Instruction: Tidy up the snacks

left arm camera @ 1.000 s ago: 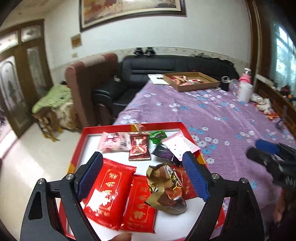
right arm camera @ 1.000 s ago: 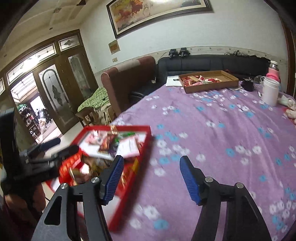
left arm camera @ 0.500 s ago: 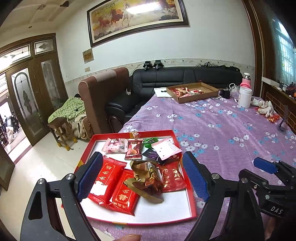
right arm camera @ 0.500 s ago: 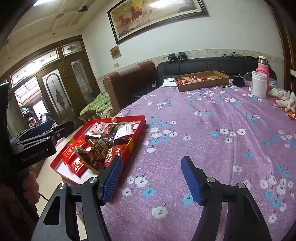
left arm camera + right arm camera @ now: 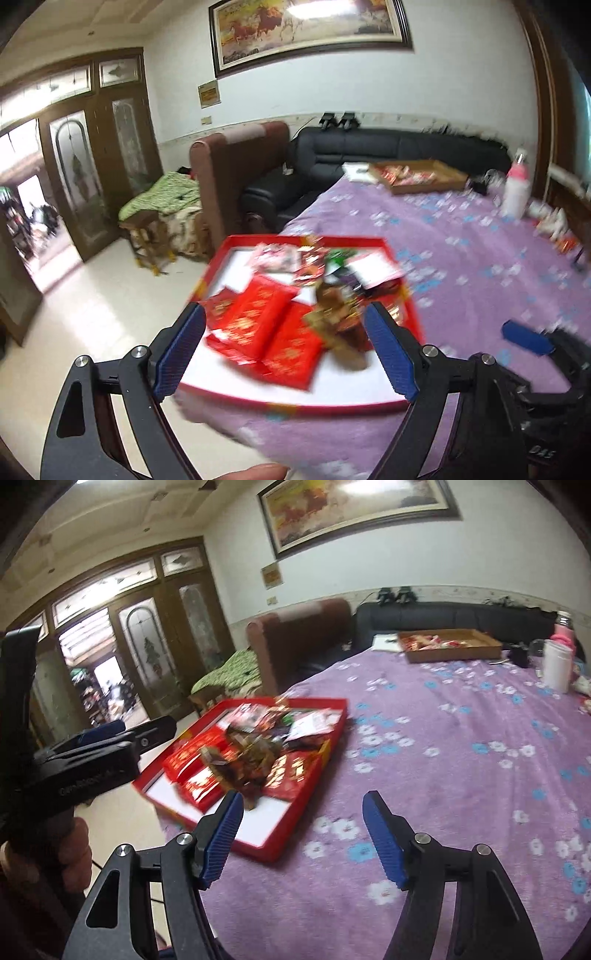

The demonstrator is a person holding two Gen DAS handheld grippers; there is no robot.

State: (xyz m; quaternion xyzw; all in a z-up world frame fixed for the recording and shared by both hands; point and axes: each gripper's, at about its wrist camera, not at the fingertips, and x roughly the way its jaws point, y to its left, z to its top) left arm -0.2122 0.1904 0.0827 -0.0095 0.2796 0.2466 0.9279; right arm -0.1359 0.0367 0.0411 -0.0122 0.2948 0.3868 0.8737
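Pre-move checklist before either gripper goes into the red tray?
1. Left gripper empty, jaws wide: ok.
2. Right gripper empty, jaws wide over the purple cloth: ok.
3. Red tray fully supported on the table: not ok, its near left corner hangs over the edge.
4. Snacks separated for a clean pick: not ok, the gold-brown wrapper lies on the red packets.
5. Brown box at the far end in view: ok.
6. Left view sharp: not ok, blurred.

There are two hand-held grippers (image 5: 303, 834), one red tray (image 5: 334, 716), one brown tray (image 5: 454, 653), and three flat red snack packs (image 5: 258, 314).
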